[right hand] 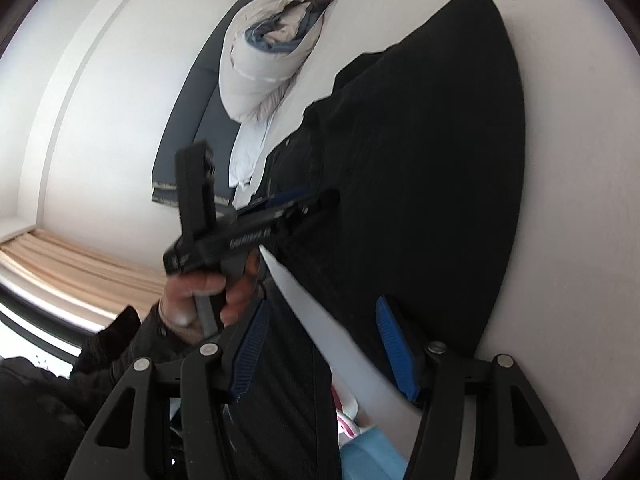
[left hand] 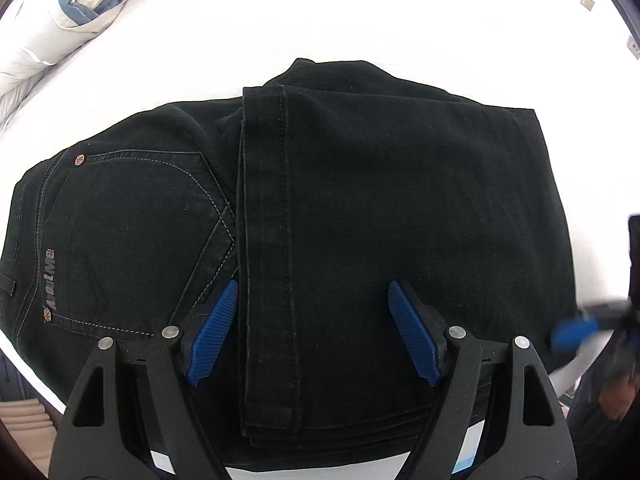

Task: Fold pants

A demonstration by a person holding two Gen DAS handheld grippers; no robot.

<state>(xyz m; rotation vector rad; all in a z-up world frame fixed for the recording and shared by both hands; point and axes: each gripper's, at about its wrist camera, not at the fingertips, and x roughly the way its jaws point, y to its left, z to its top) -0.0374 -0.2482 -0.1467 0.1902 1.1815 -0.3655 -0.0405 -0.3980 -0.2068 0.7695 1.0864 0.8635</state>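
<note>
Black pants (left hand: 320, 200) folded, leg over back pocket.

The pants (left hand: 320, 208) lie folded on the bed (left hand: 360, 20): the legs are doubled over the seat, leaving the back pocket (left hand: 136, 224) bare at left. A rolled quilt (left hand: 60, 28) lies on the bed behind, to the left. The left gripper (left hand: 308, 332) hangs over the pants' near edge; the right gripper (left hand: 576, 328) is at their right edge.
</note>
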